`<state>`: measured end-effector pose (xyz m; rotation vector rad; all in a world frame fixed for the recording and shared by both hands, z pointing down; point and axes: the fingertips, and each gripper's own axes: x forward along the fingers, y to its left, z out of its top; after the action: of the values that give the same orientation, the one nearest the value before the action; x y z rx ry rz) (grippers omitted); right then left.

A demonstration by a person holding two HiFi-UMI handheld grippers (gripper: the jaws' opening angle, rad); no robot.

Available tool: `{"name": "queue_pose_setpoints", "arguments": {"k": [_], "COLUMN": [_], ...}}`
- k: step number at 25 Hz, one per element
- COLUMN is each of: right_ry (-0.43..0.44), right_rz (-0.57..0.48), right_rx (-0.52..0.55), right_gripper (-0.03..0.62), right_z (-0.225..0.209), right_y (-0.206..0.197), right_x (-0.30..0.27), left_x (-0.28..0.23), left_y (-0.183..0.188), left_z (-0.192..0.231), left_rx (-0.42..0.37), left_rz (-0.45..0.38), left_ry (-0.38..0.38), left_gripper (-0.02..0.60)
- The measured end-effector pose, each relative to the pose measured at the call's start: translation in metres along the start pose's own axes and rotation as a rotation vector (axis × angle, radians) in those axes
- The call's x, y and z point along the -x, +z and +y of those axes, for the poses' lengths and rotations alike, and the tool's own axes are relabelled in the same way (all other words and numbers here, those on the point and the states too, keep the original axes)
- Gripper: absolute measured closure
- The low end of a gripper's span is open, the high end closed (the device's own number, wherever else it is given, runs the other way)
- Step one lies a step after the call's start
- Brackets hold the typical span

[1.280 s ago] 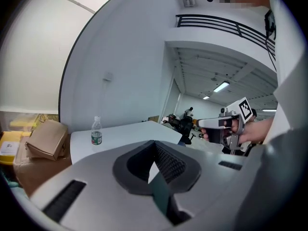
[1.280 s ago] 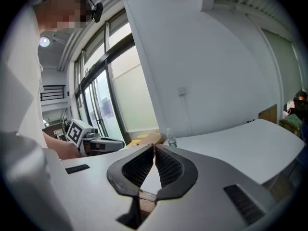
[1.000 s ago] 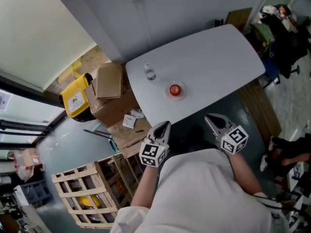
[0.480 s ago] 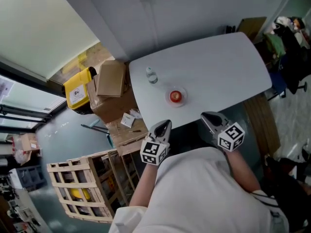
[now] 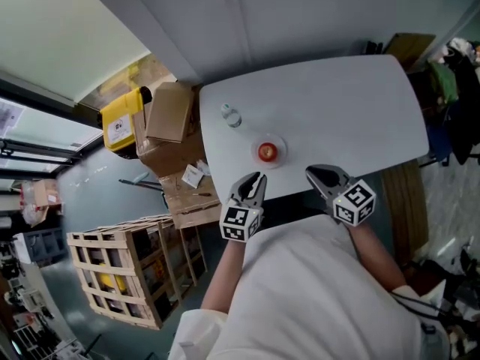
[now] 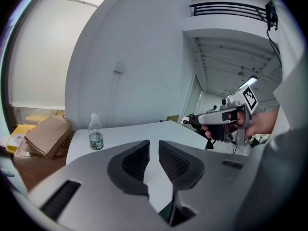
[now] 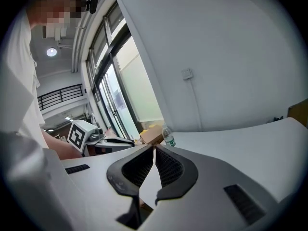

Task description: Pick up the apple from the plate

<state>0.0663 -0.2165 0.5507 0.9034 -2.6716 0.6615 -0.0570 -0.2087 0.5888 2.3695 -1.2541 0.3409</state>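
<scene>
A red apple [image 5: 267, 151] sits on a small clear plate [image 5: 279, 142] near the front edge of the white table [image 5: 337, 103]. Both grippers hover side by side just short of that edge, pointing at the table. My left gripper [image 5: 256, 178] is a little left of the apple; its jaws are opening, with a narrow gap and nothing between them [image 6: 154, 141]. To the right of the apple, my right gripper [image 5: 315, 172] has its tips together and empty [image 7: 154, 148]. Neither gripper view shows the apple.
A small water bottle [image 5: 230, 115] stands on the table's left part, beyond the plate. Cardboard boxes [image 5: 169, 115], a yellow bin [image 5: 120, 122] and a wooden crate [image 5: 124, 268] stand on the floor to the left. Clothes and a chair [image 5: 457, 73] are at the right.
Both grippers have moved forward to the table's front edge, closer to the plate. The left gripper's jaws have parted slightly.
</scene>
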Motion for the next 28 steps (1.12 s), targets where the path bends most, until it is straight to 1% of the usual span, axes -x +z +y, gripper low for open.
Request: {"name": "queue_pose_setpoints", "arguments": {"k": [3,7,14,19,24,28], "right_ry": [0.029,0.078,0.130,0.147,0.154,0.161], "right_rz": [0.018,0.055,0.089,0.106,0.138,0.148], "right_rx": [-0.008,-0.019,-0.025,-0.044,-0.065,-0.071], "right_gripper": [0.556,0.556,0.556,0.556,0.556,0.556], "right_z": [-0.014,-0.024,-0.042,-0.055,-0.067,-0.074], "right_y": [0.000,-0.005,-0.007,-0.011,-0.020,-0.022], "right_x": [-0.001,-0.004,-0.010,-0.011,-0.010,-0.007], "left_x": [-0.023,-0.047,-0.079,-0.102,-0.120,-0.132], "left_y": [-0.006,-0.023,-0.062,-0.085,-0.110,-0.127], "left_z": [0.005,0.017,0.045,0.056,0.070,0.078], "left_rx": [0.011,0.037,0.109,0.139,0.137,0.144], "left_rz": [0.025,0.080,0.151,0.220,0.288,0.334], "left_ry": [0.038,0.096,0.215,0.255,0.310,0.336], "left_gripper": [0.507,0.471,0.423,0.377,0.319,0.274]}}
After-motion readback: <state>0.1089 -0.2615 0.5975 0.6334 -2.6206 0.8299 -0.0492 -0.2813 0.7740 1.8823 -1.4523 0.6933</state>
